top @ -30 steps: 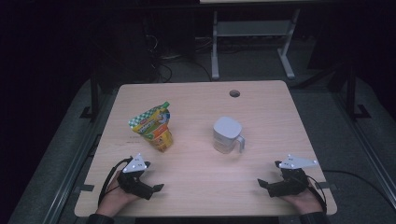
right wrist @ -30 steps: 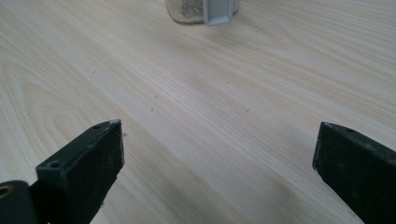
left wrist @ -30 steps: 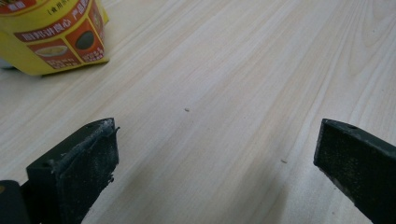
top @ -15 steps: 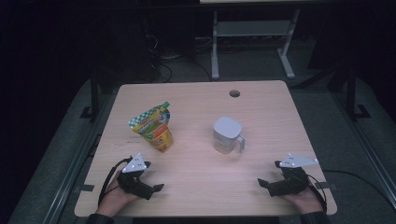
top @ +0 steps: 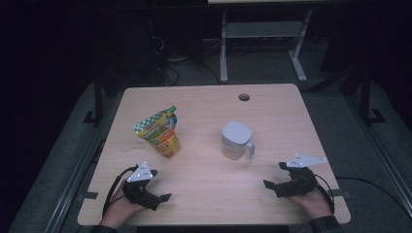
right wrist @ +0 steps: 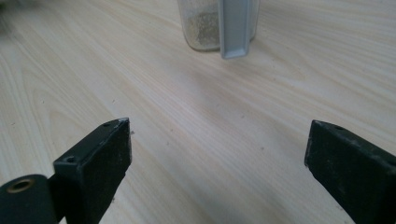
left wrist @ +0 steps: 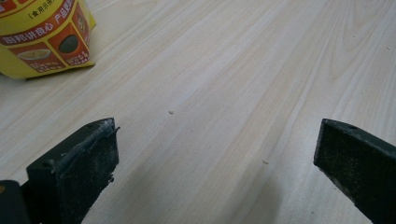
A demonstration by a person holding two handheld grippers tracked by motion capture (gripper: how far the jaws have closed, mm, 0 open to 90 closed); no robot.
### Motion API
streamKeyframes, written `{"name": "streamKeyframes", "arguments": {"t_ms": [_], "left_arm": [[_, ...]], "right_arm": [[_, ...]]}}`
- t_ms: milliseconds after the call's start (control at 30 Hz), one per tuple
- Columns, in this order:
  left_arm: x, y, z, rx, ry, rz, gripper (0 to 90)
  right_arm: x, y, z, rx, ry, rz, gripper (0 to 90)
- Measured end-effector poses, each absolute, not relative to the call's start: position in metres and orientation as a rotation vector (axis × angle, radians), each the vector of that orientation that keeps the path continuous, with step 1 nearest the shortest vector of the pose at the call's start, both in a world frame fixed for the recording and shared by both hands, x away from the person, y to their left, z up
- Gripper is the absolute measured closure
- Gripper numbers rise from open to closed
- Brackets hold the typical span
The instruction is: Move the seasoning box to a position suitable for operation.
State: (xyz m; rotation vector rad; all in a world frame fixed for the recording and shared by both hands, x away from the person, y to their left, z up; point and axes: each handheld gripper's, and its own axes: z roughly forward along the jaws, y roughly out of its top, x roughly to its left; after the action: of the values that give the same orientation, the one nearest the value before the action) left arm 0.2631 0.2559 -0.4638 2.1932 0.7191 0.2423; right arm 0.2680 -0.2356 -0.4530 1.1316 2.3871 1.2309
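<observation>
on the table (top: 204,104) we see a yellow snack pouch (top: 159,132) standing left of centre and a lidded clear jug (top: 235,141) right of centre, with pale grainy contents at its bottom in the right gripper view. our left claw (top: 160,198) rests released near the pouch; our right claw (top: 271,185) rests released near the jug, touching nothing.

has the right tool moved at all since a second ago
No. In the high view the right tool sits at the same spot near the table's front right corner, the same way off from the jug.
</observation>
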Motion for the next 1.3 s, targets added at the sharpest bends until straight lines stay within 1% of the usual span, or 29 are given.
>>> {"name": "streamKeyframes", "arguments": {"t_ms": [267,367,400,433,567,700,933,1233,1300], "left_arm": [[0.262,0.255,-0.463,2.190,0.715,0.239,0.0],[0.263,0.255,-0.463,2.200,0.709,0.237,0.0],[0.263,0.255,-0.463,2.200,0.709,0.237,0.0],[0.263,0.255,-0.464,2.195,0.713,0.234,0.0],[0.263,0.255,-0.463,2.188,0.711,0.231,0.0],[0.263,0.255,-0.462,2.183,0.707,0.235,0.0],[0.263,0.255,-0.462,2.172,0.714,0.229,0.0],[0.263,0.254,-0.463,2.179,0.708,0.223,0.0],[0.263,0.253,-0.463,2.175,0.708,0.221,0.0]], "right_arm": [[0.279,-0.224,-0.444,1.064,2.392,1.304,19.4],[0.284,-0.221,-0.441,1.062,2.388,1.323,23.1],[0.284,-0.221,-0.441,1.062,2.388,1.323,23.1],[0.288,-0.220,-0.439,1.060,2.383,1.330,25.8],[0.293,-0.219,-0.436,1.063,2.369,1.340,27.6],[0.304,-0.216,-0.432,1.062,2.361,1.370,31.8],[0.317,-0.211,-0.428,1.047,2.361,1.377,33.4],[0.333,-0.204,-0.421,1.025,2.358,1.400,39.8],[0.336,-0.201,-0.419,1.020,2.368,1.399,39.9]]}}
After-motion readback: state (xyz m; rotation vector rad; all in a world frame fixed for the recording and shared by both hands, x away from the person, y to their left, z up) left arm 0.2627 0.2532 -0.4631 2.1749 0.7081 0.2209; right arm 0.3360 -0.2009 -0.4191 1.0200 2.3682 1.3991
